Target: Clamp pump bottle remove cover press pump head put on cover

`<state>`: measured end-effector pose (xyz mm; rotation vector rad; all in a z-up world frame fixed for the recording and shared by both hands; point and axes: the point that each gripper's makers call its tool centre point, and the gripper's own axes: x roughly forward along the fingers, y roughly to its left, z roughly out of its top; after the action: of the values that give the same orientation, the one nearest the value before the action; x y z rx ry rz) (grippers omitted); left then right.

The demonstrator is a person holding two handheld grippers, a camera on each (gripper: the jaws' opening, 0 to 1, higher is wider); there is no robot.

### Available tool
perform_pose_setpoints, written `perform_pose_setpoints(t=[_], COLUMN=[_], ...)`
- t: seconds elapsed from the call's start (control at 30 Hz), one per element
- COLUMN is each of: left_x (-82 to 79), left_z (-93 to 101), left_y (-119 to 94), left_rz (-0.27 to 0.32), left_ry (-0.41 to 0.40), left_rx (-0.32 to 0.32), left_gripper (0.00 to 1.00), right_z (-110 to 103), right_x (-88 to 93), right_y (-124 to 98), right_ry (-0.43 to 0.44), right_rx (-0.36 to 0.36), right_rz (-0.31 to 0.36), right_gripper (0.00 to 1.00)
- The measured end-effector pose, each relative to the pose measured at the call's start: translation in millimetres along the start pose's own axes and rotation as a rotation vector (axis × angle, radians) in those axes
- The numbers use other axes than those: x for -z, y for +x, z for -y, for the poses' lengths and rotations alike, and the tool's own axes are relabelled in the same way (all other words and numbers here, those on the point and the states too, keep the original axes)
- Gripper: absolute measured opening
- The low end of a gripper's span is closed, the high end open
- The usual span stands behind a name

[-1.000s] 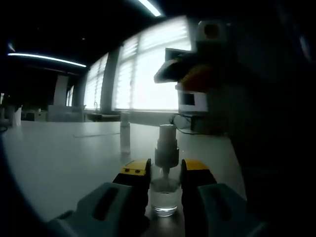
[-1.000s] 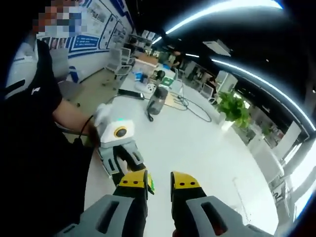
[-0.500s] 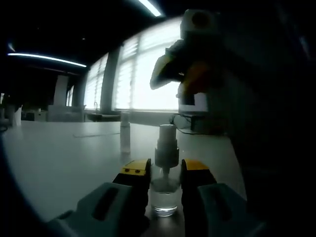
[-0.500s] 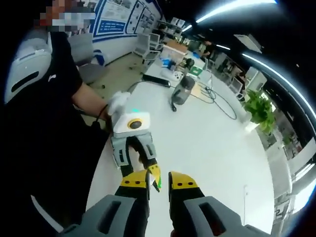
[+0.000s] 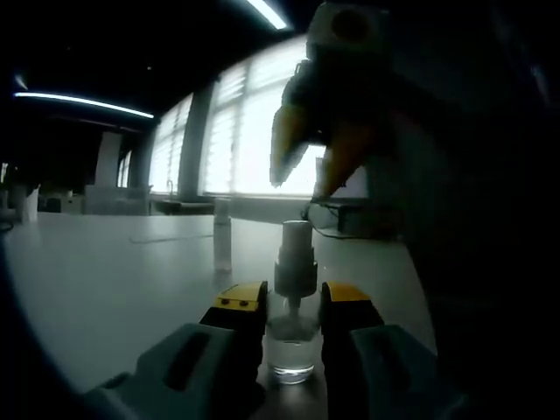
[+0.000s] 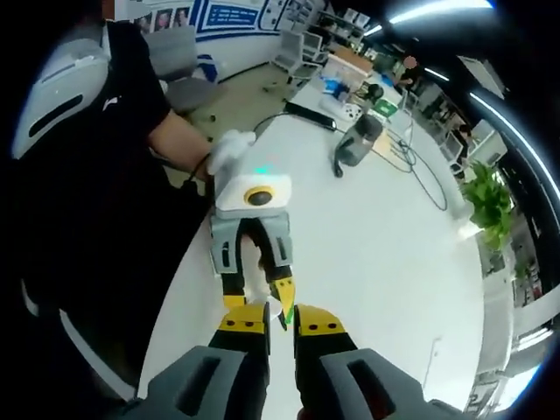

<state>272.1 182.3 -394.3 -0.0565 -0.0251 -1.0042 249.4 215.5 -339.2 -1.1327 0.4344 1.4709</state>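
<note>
Our left gripper has its two yellow-tipped jaws closed in on the pump bottle, one on each side of the clear body just under the collar, so we hold it upright on the white table. The bottle is the fixed point for everything else. Its pump head stands bare above our jaws, with no cover on it. A small pale cylinder, possibly the cover, stands on the table beyond the bottle and off to its left; we cannot tell for sure.

Our right gripper hangs directly above the pump head, tips pointing down at it and well apart from it. In the right gripper view its own jaws are nearly together with only a thin slit between them, and we see nothing held there.

We judge the bottle light and nearly empty, with a smooth, hard, clear wall that could slip or tip if we press off-centre. The low grip on the body suits it. The pump head should be pushed straight down on its flat top, since the narrow stem would let a sideways push rock the bottle in our hold.

Behind the bottle, bright windows wash out fine detail.
</note>
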Motion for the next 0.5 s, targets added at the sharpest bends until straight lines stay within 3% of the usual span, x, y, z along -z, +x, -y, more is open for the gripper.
perform_pose_setpoints(t=[0.5], left_x=[-0.1], left_z=[1.2], left_y=[-0.7], left_rz=[0.0], left_ry=[0.002], left_rx=[0.001], left_gripper=[0.16], right_z=[-1.7], right_x=[0.4], right_y=[-0.1], right_ry=[-0.046], right_rx=[-0.032], right_rz=[-0.042], right_gripper=[0.0])
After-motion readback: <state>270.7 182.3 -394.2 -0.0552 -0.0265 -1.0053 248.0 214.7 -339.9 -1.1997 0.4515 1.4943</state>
